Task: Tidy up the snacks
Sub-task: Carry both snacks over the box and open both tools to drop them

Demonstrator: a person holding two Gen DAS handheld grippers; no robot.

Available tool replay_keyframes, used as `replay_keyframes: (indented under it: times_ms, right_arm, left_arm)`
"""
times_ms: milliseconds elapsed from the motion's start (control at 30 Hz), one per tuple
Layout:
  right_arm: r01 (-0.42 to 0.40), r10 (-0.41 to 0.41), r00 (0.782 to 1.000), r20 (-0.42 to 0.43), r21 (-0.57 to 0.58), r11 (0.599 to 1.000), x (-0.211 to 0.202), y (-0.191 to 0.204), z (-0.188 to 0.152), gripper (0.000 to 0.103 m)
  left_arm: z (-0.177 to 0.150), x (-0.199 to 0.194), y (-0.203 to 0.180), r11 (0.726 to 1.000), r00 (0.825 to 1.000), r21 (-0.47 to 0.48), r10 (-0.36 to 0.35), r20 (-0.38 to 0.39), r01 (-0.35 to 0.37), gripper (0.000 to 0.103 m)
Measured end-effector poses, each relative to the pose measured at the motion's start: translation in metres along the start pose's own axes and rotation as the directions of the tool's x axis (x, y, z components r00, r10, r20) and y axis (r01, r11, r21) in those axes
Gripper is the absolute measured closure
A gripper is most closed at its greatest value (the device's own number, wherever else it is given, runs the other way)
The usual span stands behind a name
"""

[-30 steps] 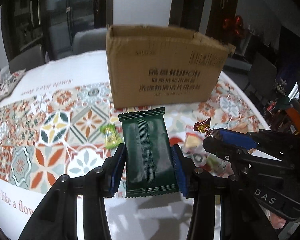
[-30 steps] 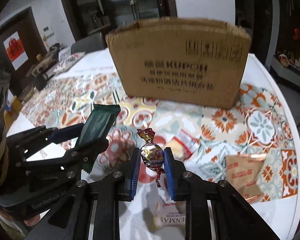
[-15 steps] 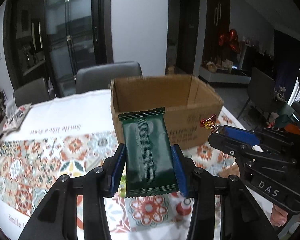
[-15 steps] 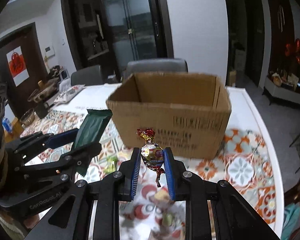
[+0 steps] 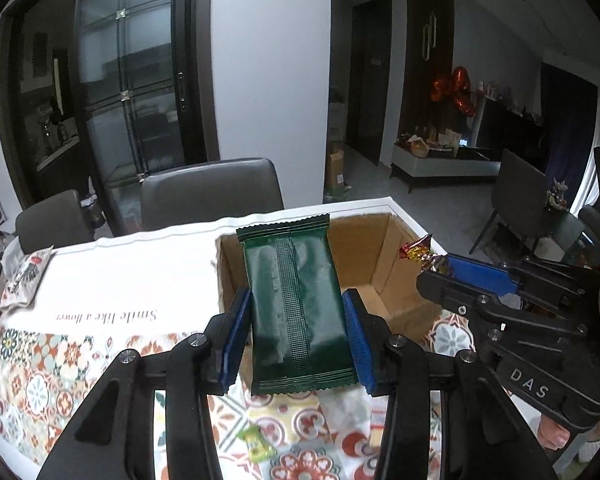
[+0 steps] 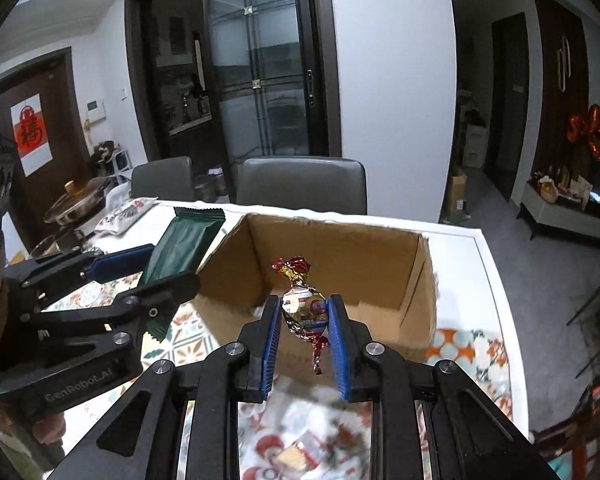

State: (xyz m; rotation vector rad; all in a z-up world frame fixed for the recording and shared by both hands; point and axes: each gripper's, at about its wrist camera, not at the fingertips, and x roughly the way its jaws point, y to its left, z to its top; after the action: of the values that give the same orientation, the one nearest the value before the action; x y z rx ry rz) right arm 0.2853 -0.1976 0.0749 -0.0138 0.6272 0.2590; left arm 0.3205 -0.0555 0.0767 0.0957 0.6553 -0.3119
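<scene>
On my left, a crumpled white snack bag (image 5: 26, 276) lies at the far edge of the table (image 5: 112, 276), on its plain white cloth. My left tongs (image 5: 296, 344) are clamped on a dark green wrapper (image 5: 296, 312), flat and glossy with crimped zigzag ends and a ribbed seam down its middle; its blue ridged pads (image 5: 234, 340) press both long sides. I hold it upright just above the near left wall of the cardboard box (image 5: 384, 276).

The box stands open-topped, brown and matte, its corrugated inner walls bare as far as I can see; the floor is mostly hidden behind the wrapper. In the right wrist view something small shows in its near corner, too blurred to name.

My right tongs (image 6: 305, 330) grip a foil candy (image 6: 303, 308), round and shiny with twisted red-gold ends, above the box's near wall.

Below, a small lime-green sweet (image 5: 256, 444) lies on the patterned tile-print cloth, with more blurred packets beside it.
</scene>
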Motion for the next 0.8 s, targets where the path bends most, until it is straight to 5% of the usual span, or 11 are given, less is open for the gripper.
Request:
replay_keyframes:
  times_ms: [600,633,700,800]
  right_arm:
    - [0.019,-0.018,0.999,-0.05,0.032,0.999,0.056,-0.038,0.019,0.078]
    - [0.026,-0.024,0.998,-0.052,0.039,0.999,0.058,-0.04,0.019,0.077]
    - [0.051,-0.047,0.997,-0.066,0.053,0.997,0.06,-0.042,0.017,0.054]
    - [0.073,-0.07,0.996,-0.056,0.053,0.996,0.052,-0.044,0.011,0.053]
  left_arm:
    - [0.02,0.075,0.001,0.999,0.996,0.028,0.025,-0.088,-0.023,0.053]
    - [0.019,0.075,0.001,0.999,0.995,0.034,0.043,-0.09,-0.04,0.049]
    - [0.016,0.07,0.002,0.997,0.994,0.028,0.068,-0.081,-0.066,0.04]
    - [0.011,0.06,0.001,0.997,0.995,0.03,0.069,-0.076,-0.067,0.038]
